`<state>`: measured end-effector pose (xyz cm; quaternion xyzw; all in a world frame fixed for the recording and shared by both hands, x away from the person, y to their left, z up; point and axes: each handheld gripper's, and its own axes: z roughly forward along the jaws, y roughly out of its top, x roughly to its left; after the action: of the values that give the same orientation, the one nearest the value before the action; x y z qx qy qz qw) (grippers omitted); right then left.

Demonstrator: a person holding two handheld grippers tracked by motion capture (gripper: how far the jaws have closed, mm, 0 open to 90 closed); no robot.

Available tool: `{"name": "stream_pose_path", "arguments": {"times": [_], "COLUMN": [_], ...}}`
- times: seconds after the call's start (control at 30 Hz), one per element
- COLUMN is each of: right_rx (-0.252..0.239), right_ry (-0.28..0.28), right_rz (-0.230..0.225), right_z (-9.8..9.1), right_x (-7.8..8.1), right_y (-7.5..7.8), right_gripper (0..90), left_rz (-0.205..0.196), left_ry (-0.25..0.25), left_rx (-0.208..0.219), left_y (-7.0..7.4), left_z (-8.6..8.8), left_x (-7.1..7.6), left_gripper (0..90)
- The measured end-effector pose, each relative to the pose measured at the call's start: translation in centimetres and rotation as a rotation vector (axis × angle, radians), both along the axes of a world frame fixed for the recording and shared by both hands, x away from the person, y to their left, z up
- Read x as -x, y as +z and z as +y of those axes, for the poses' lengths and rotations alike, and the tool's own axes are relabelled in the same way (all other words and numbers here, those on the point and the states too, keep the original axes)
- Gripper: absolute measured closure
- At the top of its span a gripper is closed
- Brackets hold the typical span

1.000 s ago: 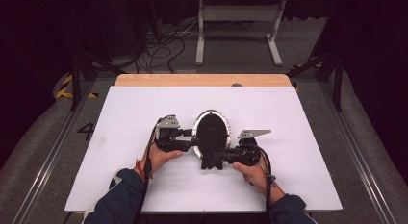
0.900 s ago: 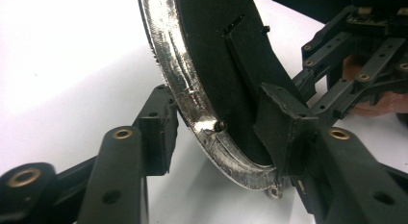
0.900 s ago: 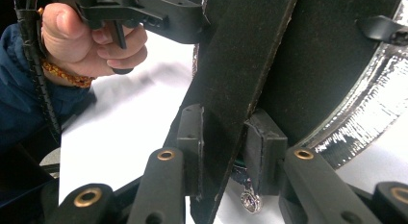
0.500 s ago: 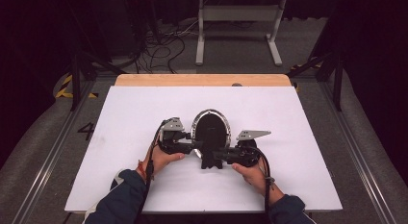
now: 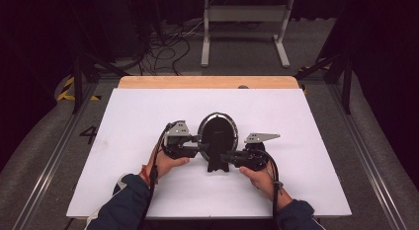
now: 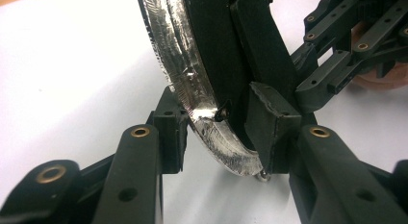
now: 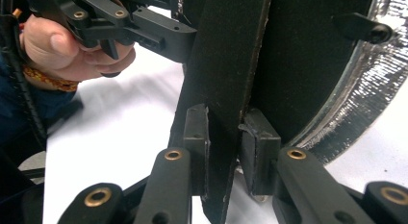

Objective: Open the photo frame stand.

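High view: black oval picture frame with a silver textured rim stands near the middle of the white counter, back side towards the person, between the two tools.

Right tool: jaws narrowed onto the flat black stand leg at the frame's back; right gripper view has both pads touching its faces, so it is gripped.

Left tool: jaws have just been closing, frame's lower edge between them. In the left gripper view one pad sits against the black back; the other looks just clear of the silver rim, though the angle is poor. Calling it not yet clamped.

Doing the step well:
- finish the left closure square across the rim, not on its curved slope, or the pad will slide off
- keep the right grip steady on the leg and swing it about its hinge only, no twisting
- keep the frame's bottom edge on the counter

Materials: rim is glossy, finely ridged, foil-like. Back and leg are matte black board, slightly fuzzy, leg edge thin and worn. Small black turn clip on the back.
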<state>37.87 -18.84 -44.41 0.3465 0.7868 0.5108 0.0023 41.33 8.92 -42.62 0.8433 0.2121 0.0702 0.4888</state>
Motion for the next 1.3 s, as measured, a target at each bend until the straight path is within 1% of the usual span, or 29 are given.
{"name": "stream_pose_path", "arguments": {"times": [0.13,0.23,0.43,0.63,0.7,0.77,0.9,0.97,1.1,1.13,1.17,1.27,1.3], "right_rx": [-0.015,-0.014,-0.019,-0.014,-0.015,-0.016,-0.012,-0.011,-0.01,-0.008,-0.006,-0.007,-0.007], "right_ry": [0.015,0.029,0.043,0.047,0.047,0.05,0.049,0.046,0.048,0.049,0.05,0.056,0.056], "right_rz": [0.004,0.004,0.003,-0.006,-0.008,-0.012,-0.013,-0.014,-0.016,-0.016,-0.017,-0.016,-0.016], "right_z": [-0.1,-0.1,-0.1,-0.1,0.0,0.0,-0.1,-0.1,-0.1,-0.1,-0.1,-0.1,-0.1], "right_x": [0.1,0.1,0.3,0.4,0.5,0.5,0.4,0.4,0.5,0.5,0.5,0.6,0.6], "right_y": [0.1,0.3,0.7,1.0,1.1,1.2,1.3,1.3,1.3,1.3,1.3,1.3,1.3], "right_gripper": [75.1,75.2,75.5,75.5,75.5,75.5,75.2,75.1,75.2,75.3,75.3,75.8,75.8], "left_rz": [-0.014,-0.036,-0.097,-0.168,-0.181,-0.207,-0.234,-0.235,-0.215,-0.196,-0.175,-0.148,-0.148], "left_ry": [0.0,0.001,0.032,0.062,0.078,0.091,0.108,0.111,0.108,0.097,0.09,0.082,0.082], "left_rx": [-0.006,-0.015,-0.038,-0.057,-0.05,-0.058,-0.066,-0.061,-0.045,-0.05,-0.063,-0.099,-0.099], "left_y": [0.1,0.2,0.5,0.6,0.6,0.6,0.5,0.4,0.3,0.0,-0.3,-1.1,-1.1], "left_z": [0.0,0.0,-0.3,-0.4,-0.5,-0.6,-0.7,-0.8,-0.6,-0.6,-0.6,-1.0,-1.0], "left_x": [0.2,0.4,0.9,1.2,1.2,1.3,1.5,1.5,1.4,1.3,1.2,1.0,1.0], "left_gripper": [60.9,61.2,62.1,62.6,63.9,64.6,64.6,64.3,64.4,64.4,64.5,63.6,63.0]}}
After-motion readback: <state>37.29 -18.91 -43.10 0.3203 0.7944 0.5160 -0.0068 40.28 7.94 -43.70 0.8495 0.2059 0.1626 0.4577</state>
